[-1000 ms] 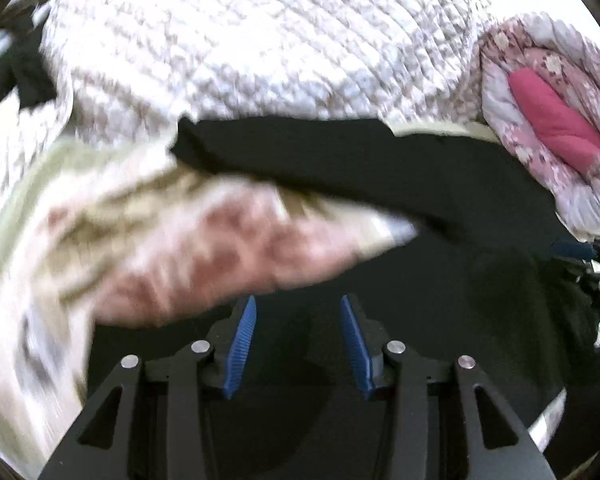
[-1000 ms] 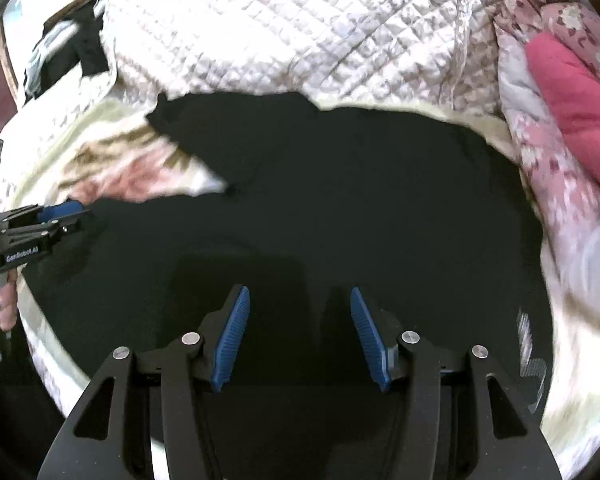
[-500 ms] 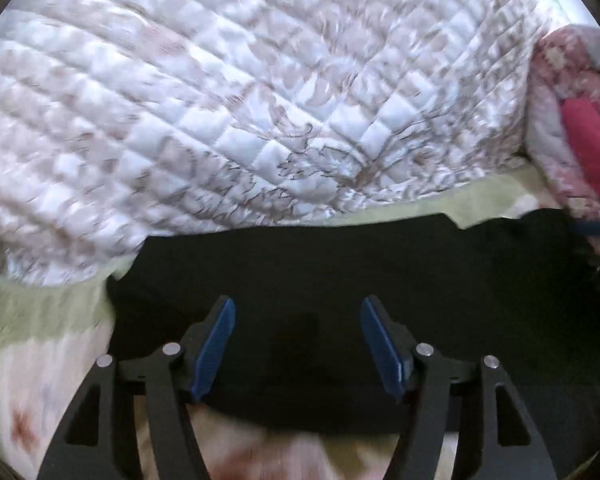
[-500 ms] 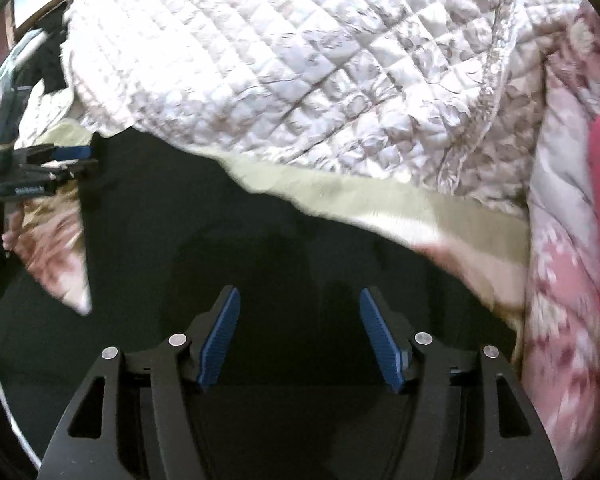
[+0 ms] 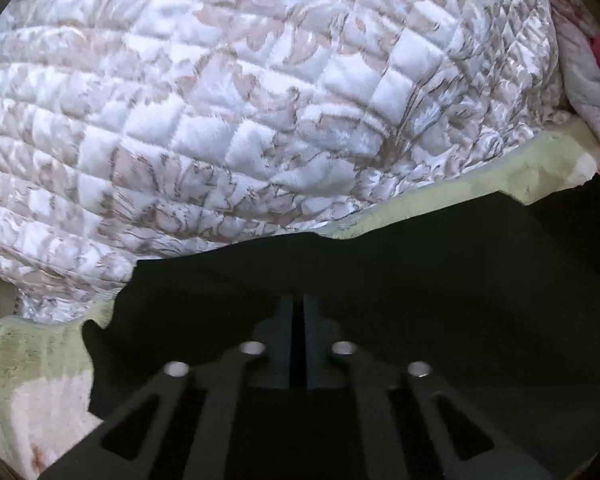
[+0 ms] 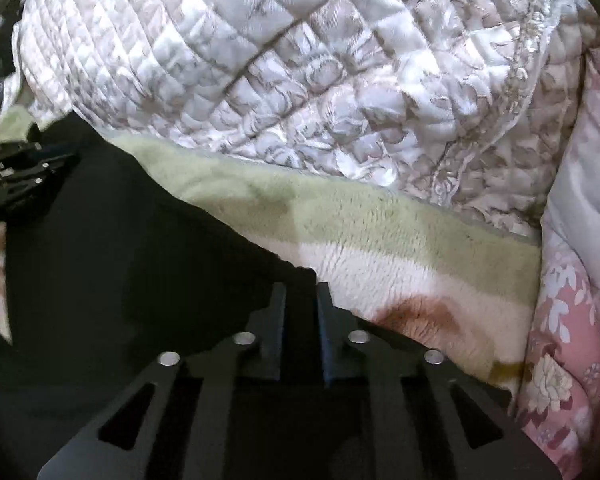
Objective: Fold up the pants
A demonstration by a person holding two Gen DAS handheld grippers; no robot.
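A white quilted bedspread (image 5: 260,112) fills the upper frame, with a green fleece blanket (image 6: 380,236) beneath it. The black pants (image 5: 420,264) spread across the lower frame. Both the left gripper (image 5: 299,308) and right gripper (image 6: 301,300) are closed, pinching the pants' upper edge.

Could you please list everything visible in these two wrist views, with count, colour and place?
Pants: one, black, spread on the blanket in the foreground of both views.
Blanket: one, pale green and cream fleece with reddish-brown patches, under the pants.
Quilt: one, white with beige pattern, heaped behind the pants.
Floral comforter: one, pink and white, right edge.
Left gripper: one, black, closed on the pants.
Right gripper: one, black, closed on the pants' edge.
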